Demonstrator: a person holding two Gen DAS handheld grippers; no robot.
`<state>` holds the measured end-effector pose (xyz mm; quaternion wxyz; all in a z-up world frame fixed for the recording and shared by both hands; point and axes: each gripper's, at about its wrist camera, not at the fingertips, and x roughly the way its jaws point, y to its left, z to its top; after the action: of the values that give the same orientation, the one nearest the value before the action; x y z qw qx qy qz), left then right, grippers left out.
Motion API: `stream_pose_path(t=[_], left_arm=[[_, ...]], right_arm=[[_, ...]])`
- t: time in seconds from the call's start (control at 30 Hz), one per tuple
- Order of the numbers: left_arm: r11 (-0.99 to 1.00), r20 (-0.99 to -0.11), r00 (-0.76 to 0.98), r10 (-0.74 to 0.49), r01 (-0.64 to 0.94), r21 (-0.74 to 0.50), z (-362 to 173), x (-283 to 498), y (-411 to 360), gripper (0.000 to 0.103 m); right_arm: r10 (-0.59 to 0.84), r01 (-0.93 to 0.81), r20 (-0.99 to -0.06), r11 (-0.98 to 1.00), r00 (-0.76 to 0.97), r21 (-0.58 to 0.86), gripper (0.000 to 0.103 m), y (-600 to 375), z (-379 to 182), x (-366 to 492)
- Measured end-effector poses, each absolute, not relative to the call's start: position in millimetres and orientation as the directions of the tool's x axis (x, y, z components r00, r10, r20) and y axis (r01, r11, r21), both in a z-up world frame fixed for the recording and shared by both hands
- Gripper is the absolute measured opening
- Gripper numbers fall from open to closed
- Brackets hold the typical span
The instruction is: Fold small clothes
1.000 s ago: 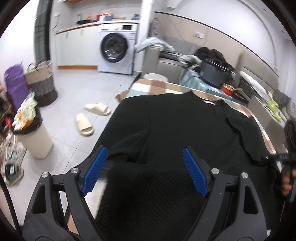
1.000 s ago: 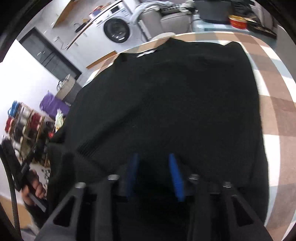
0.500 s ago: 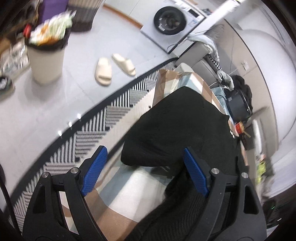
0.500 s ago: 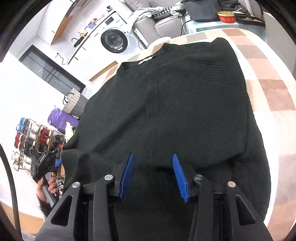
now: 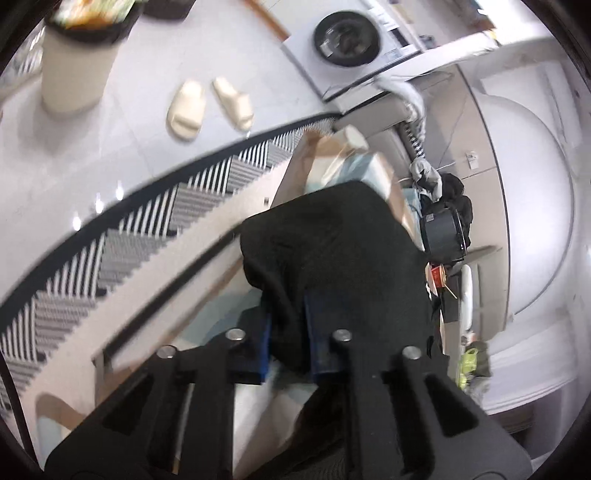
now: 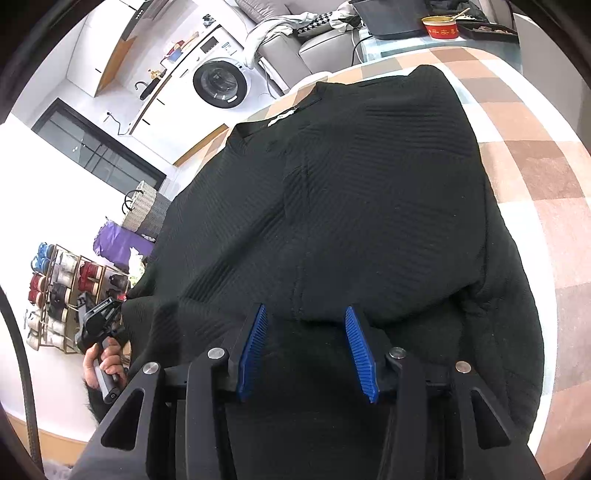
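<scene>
A black knit sweater (image 6: 369, 206) lies spread on the checked tablecloth (image 6: 535, 166), its collar at the far end. In the left wrist view my left gripper (image 5: 288, 317) is at the sweater's (image 5: 332, 251) side edge. Its jaws are closing, and a fold of black cloth is pinched between the blue pads (image 5: 265, 339). The right wrist view shows that left gripper (image 6: 114, 317) at the garment's left corner, held by a hand (image 6: 107, 362). My right gripper (image 6: 306, 332) hovers over the near hem. Its blue pads (image 6: 255, 347) stand apart and press on nothing.
A red bowl (image 6: 439, 27) and a dark pot sit beyond the table's far end. On the floor to the left are a striped rug (image 5: 147, 229), two slippers (image 5: 188, 110) and a bin (image 5: 74, 70). A washing machine (image 6: 218, 85) and shoe rack (image 6: 62, 295) stand further off.
My left gripper has rolled, dropped to the sweater's left edge and closed from wide open onto the cloth. The right gripper has stayed over the hem.
</scene>
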<state>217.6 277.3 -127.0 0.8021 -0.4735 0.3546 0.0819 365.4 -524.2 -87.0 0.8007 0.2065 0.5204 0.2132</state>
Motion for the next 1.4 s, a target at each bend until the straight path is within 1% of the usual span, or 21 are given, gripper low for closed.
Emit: stream_pose_path(t=[0.13, 0.27, 0.37, 0.43, 0.47, 0.53, 0.57, 0.6, 0.73, 0.8, 0.83, 0.93, 1.0, 1.1, 1.13, 1.17, 1.2, 1.23, 1.33, 1.37, 1.4], left_arm=[[0.649, -0.632, 0.763, -0.136, -0.413, -0.638, -76.8, 236.8, 264.9, 0.009], [0.791, -0.602, 0.79, -0.111, -0.297, -0.535, -15.7, 265.1, 223.1, 0.009], [0.88, -0.584, 0.798, -0.15, -0.161, -0.446, 18.8, 293.4, 167.8, 0.008], [0.917, -0.601, 0.767, -0.224, -0.042, -0.396, 28.5, 311.0, 118.1, 0.008], [0.927, -0.627, 0.733, -0.264, 0.014, -0.375, 27.4, 319.0, 94.3, 0.011], [0.933, -0.708, 0.626, -0.327, 0.095, -0.347, 12.7, 333.7, 50.3, 0.028], [0.927, -0.728, 0.585, -0.357, 0.125, -0.354, 5.3, 336.8, 37.7, 0.044], [0.923, -0.744, 0.554, -0.373, 0.141, -0.357, -3.7, 335.6, 27.5, 0.052], [0.918, -0.736, 0.564, -0.374, 0.117, -0.378, -11.4, 320.0, 39.2, 0.062], [0.91, -0.724, 0.587, -0.362, 0.056, -0.41, -10.3, 308.1, 68.0, 0.068], [0.906, -0.72, 0.601, -0.347, 0.016, -0.424, -11.1, 304.4, 83.6, 0.068], [0.893, -0.723, 0.631, -0.281, -0.105, -0.439, -18.1, 309.3, 122.6, 0.068], [0.871, -0.738, 0.621, -0.266, -0.173, -0.46, -31.7, 324.9, 145.0, 0.068], [0.866, -0.75, 0.614, -0.247, -0.207, -0.454, -48.2, 350.3, 151.0, 0.066], [0.867, -0.754, 0.613, -0.236, -0.218, -0.448, -53.8, 360.4, 150.0, 0.061], [0.866, -0.756, 0.617, -0.22, -0.234, -0.443, -57.5, 365.8, 150.6, 0.034], [0.858, -0.754, 0.619, -0.218, -0.247, -0.451, -60.9, 370.8, 151.0, 0.012], [0.854, -0.744, 0.623, -0.24, -0.229, -0.467, -62.6, 376.2, 148.3, 0.008], [0.871, -0.69, 0.661, -0.294, -0.112, -0.478, -48.1, 389.1, 116.6, 0.008], [0.869, -0.671, 0.653, -0.351, -0.041, -0.494, -41.7, 393.0, 99.9, 0.009], [0.864, -0.662, 0.633, -0.401, 0.021, -0.503, -37.1, 396.7, 83.2, 0.015]], right_arm=[[0.559, -0.122, -0.739, 0.821, 0.375, 0.558, 0.046, -525.1, -87.8, 363.2], [0.563, -0.121, -0.734, 0.817, 0.38, 0.564, 0.046, -526.0, -89.3, 360.3], [0.565, -0.118, -0.729, 0.814, 0.387, 0.568, 0.046, -528.9, -88.9, 357.9], [0.563, -0.113, -0.727, 0.814, 0.393, 0.57, 0.046, -531.9, -88.8, 355.0], [0.563, -0.111, -0.726, 0.814, 0.394, 0.57, 0.046, -532.8, -88.9, 353.8], [0.557, -0.107, -0.729, 0.817, 0.398, 0.567, 0.046, -535.1, -89.3, 350.8], [0.554, -0.103, -0.73, 0.819, 0.4, 0.565, 0.046, -536.1, -89.3, 349.9], [0.552, -0.099, -0.73, 0.819, 0.402, 0.565, 0.046, -537.4, -89.9, 349.1], [0.552, -0.088, -0.727, 0.817, 0.41, 0.57, 0.046, -542.7, -91.0, 344.7], [0.553, -0.086, -0.726, 0.815, 0.409, 0.573, 0.046, -544.5, -91.9, 343.6], [0.556, -0.086, -0.724, 0.813, 0.409, 0.576, 0.046, -545.3, -92.4, 343.0], [0.563, -0.087, -0.717, 0.807, 0.41, 0.584, 0.046, -547.1, -94.1, 341.8], [0.568, -0.086, -0.714, 0.803, 0.409, 0.59, 0.046, -548.1, -95.7, 340.7], [0.571, -0.08, -0.712, 0.8, 0.409, 0.595, 0.046, -549.7, -96.9, 338.9], [0.57, -0.077, -0.712, 0.799, 0.41, 0.596, 0.046, -549.6, -96.9, 337.8], [0.569, -0.076, -0.713, 0.8, 0.41, 0.595, 0.046, -549.5, -96.9, 337.0], [0.566, -0.074, -0.715, 0.802, 0.411, 0.593, 0.046, -549.3, -96.7, 336.5], [0.564, -0.073, -0.715, 0.803, 0.413, 0.591, 0.046, -549.7, -96.3, 335.5], [0.562, -0.066, -0.716, 0.803, 0.416, 0.592, 0.046, -551.0, -95.9, 334.6], [0.56, -0.064, -0.717, 0.804, 0.416, 0.591, 0.046, -551.7, -95.8, 334.0], [0.556, -0.059, -0.72, 0.806, 0.417, 0.588, 0.046, -552.5, -95.9, 334.2]])
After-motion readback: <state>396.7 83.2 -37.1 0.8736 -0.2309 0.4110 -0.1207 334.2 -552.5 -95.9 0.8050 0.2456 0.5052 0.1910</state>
